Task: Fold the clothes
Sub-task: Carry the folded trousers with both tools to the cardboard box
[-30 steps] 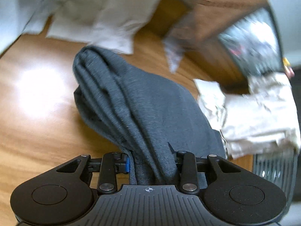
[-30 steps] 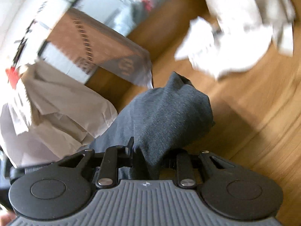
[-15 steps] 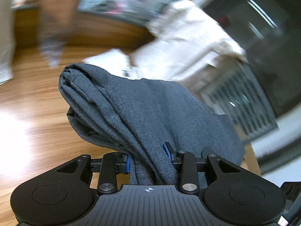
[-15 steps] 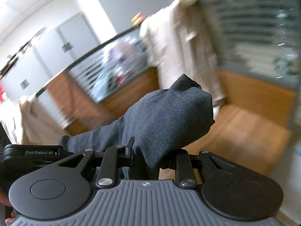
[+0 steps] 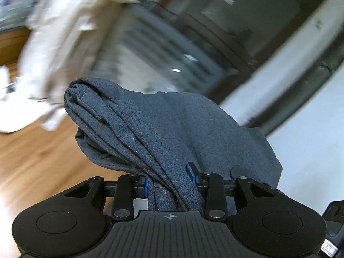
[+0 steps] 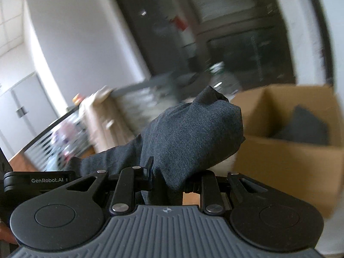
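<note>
Carrying the folded grey garment (image 5: 163, 129) clear of the desk (image 5: 38, 159), both claws grip it: left claw (image 5: 167, 181) and right claw (image 6: 169, 177) are each clamped on bunched cloth. Best to keep both level so the fold holds, then lower it into the cardboard box (image 6: 279, 161) beyond the garment. A second ago it hung over the desk; the box was out of view.

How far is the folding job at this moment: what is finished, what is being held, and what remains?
Done, it seems: the dark grey garment is bundled in folded layers, and a dark item already lies in the cardboard box. In hand: the left gripper and the right gripper both clamp that garment, off the wooden table. Left: probably placing it in the box; light clothes lie unfolded behind.
</note>
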The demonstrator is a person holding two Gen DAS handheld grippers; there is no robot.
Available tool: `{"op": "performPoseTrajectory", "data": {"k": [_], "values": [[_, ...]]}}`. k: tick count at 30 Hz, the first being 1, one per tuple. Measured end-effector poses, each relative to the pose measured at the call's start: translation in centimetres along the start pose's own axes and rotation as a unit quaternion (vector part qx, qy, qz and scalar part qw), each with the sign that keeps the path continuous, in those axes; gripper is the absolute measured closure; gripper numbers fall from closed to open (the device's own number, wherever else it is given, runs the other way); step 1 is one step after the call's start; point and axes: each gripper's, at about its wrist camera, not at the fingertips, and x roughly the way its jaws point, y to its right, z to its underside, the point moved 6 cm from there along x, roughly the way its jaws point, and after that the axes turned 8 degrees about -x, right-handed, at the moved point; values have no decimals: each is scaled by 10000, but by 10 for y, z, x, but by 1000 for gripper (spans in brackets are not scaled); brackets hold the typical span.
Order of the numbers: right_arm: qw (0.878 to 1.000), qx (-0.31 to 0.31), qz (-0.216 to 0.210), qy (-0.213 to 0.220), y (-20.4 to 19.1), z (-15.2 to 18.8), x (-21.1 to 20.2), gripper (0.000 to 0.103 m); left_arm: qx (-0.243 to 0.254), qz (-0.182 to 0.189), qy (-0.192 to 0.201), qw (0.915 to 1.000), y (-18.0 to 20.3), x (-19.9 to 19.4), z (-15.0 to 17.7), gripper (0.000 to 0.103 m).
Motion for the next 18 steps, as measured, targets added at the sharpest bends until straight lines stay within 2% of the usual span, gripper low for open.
{"op": "performPoseTrajectory", "data": {"k": [5,10,14,18], "values": [[9981,-145,567,185,80,-47,-27,78,87,552,-10,9984,74,60,15,66],[9933,-447,1049,184,159,-92,-27,78,-51,904,11,9959,128,127,22,66],[9894,-498,1348,222,209,-111,-15,78,-51,1042,-176,9944,153,182,16,66],[9866,-466,1561,137,245,-120,11,78,32,983,-340,9946,160,221,6,66]]}}
